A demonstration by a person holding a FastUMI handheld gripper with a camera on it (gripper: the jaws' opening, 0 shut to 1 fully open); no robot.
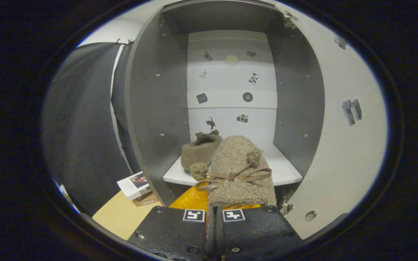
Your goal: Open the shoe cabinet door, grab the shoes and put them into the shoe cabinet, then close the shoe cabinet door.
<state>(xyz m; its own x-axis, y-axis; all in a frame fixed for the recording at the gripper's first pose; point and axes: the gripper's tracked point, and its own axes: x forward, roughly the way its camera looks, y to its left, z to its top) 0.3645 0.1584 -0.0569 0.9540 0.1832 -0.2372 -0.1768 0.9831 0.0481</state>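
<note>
Currently a fuzzy shoe [240, 170] is being held just ahead of the hand-held gripper [214, 214], fingers clamped together on it, at the cabinet shelf [285, 170] edge; a second shoe [198, 150] is sitting inside, door [343, 145] open.

We see the near slipper [240, 174], pinched between the closed fingers of the tool [214, 214], in rough, nubby cloth with a smooth ribbon bow [236, 177]. The far slipper [198, 150] looks like soft felt. The cabinet [154, 108] walls are matt board, its shelf [285, 170] smooth, the desk [120, 217] pale wood.
</note>
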